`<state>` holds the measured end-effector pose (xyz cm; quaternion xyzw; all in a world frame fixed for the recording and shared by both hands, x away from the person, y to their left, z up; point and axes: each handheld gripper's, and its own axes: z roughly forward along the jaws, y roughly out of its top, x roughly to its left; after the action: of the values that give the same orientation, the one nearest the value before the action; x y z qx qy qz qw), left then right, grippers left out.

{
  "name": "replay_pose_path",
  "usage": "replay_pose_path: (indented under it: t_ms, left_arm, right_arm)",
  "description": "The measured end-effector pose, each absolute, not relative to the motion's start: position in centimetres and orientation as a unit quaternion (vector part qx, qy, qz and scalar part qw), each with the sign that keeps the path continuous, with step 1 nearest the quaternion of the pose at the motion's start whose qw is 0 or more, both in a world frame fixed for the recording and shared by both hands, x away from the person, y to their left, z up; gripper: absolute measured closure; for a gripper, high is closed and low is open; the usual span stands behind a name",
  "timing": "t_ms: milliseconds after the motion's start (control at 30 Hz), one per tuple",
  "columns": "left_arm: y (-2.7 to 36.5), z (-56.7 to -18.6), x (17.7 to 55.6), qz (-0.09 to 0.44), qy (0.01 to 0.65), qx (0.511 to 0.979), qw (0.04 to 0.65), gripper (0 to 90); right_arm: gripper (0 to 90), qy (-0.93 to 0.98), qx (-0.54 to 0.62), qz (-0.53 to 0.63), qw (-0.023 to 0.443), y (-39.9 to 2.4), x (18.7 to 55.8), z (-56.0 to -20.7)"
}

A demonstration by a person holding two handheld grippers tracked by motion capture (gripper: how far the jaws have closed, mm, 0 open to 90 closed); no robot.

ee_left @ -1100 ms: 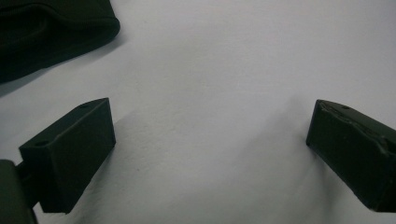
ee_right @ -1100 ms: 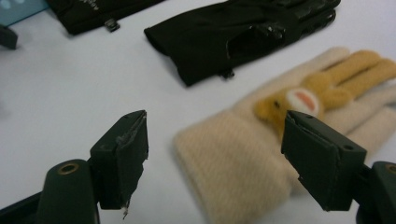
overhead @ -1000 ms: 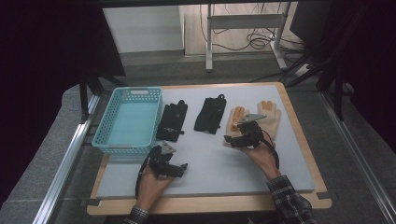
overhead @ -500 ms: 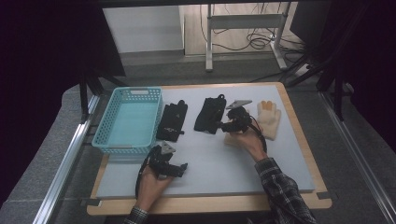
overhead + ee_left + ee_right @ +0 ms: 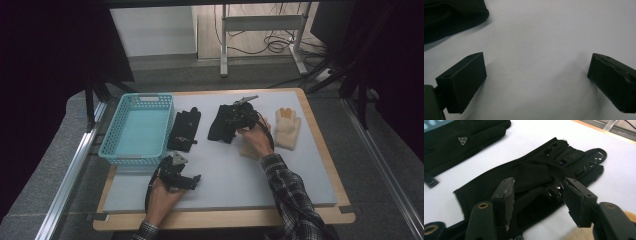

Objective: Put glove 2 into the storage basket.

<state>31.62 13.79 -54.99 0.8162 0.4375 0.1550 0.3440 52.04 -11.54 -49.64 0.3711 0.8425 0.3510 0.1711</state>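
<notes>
Here the right gripper (image 5: 537,202), its jaws just narrowed but still parted, is lowered over the black glove (image 5: 534,173) lying mid-table, right of its mate; closing on it seems due next.

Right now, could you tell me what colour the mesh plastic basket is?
Turquoise basket, clearest in the high view.

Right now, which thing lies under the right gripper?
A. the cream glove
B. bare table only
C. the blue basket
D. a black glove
D: in the right gripper view the right gripper hangs over a black glove, its fingers apart on either side of the cloth, not clamped.
</notes>
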Motion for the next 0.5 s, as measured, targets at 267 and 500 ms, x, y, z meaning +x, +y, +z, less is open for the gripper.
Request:
replay_pose_path:
  t_ms: [267, 500]
  left_arm:
    - [13.8, -55.0, 31.6, 0.155, 0.438, 0.816, 0.344, 2.3]
    - [13.8, -55.0, 31.6, 0.156, 0.438, 0.816, 0.345, 2.3]
  right_arm:
    - [32.3, 0.842, 0.387, 0.335, 0.171, -9.9, 53.7, -51.0]
    - [44.0, 0.851, 0.408, 0.287, 0.165, -8.7, 54.8, -51.7]
